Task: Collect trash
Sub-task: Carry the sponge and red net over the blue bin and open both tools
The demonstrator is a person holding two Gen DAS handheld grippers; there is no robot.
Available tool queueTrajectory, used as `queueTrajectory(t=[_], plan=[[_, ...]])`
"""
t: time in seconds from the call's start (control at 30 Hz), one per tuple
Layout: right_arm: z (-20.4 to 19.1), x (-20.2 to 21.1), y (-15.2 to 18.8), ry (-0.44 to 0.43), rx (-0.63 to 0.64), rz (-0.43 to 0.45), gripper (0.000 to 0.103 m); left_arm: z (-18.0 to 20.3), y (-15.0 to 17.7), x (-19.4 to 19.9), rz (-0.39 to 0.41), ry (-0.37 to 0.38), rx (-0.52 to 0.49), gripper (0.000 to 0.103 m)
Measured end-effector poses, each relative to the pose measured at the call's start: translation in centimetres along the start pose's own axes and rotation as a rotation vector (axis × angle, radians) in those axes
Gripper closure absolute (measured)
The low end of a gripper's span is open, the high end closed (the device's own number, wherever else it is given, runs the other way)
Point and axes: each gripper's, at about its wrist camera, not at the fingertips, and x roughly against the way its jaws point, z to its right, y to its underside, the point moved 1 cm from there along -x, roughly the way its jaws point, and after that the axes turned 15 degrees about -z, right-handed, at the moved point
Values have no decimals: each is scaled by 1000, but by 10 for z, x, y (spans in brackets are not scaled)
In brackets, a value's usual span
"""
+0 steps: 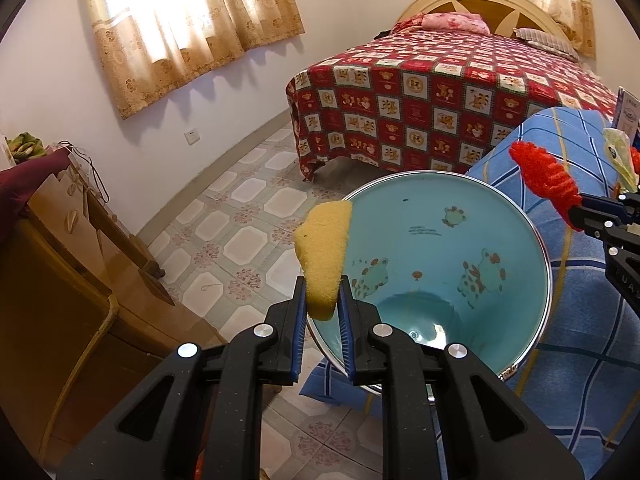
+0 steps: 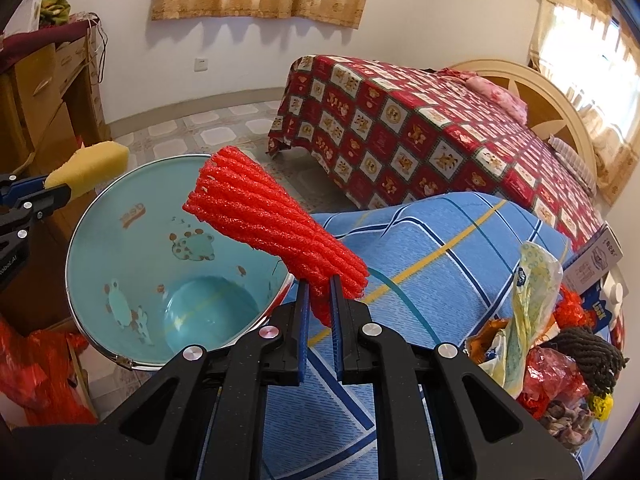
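Item: my left tongs (image 1: 323, 294) clench a yellow sponge (image 1: 325, 249) at the bucket (image 1: 532, 236) rim; release here may drop it outside. Right tongs (image 2: 319, 294) clench red foam netting (image 2: 276, 236), overhanging the rim; may snag.

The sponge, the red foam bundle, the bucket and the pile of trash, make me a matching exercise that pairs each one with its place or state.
Things:
1. yellow sponge
2. red foam bundle
3. blue bucket
4. pile of trash

Places or states:
A. lying on the blue checked cloth
B. pinched in the right gripper
C. standing open with nothing inside
D. pinched in the left gripper

Pairs: 1-D, 2-B, 3-C, 4-A
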Motion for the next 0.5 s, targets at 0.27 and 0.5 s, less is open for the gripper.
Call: queueTrajectory(t=[0.27, 0.5], plan=[[-8, 0, -2, -27, 21, 9, 84, 4, 2, 5, 24, 36, -18, 76], [-9, 4, 1, -49, 14, 31, 51, 10, 2, 11, 50, 53, -18, 48]])
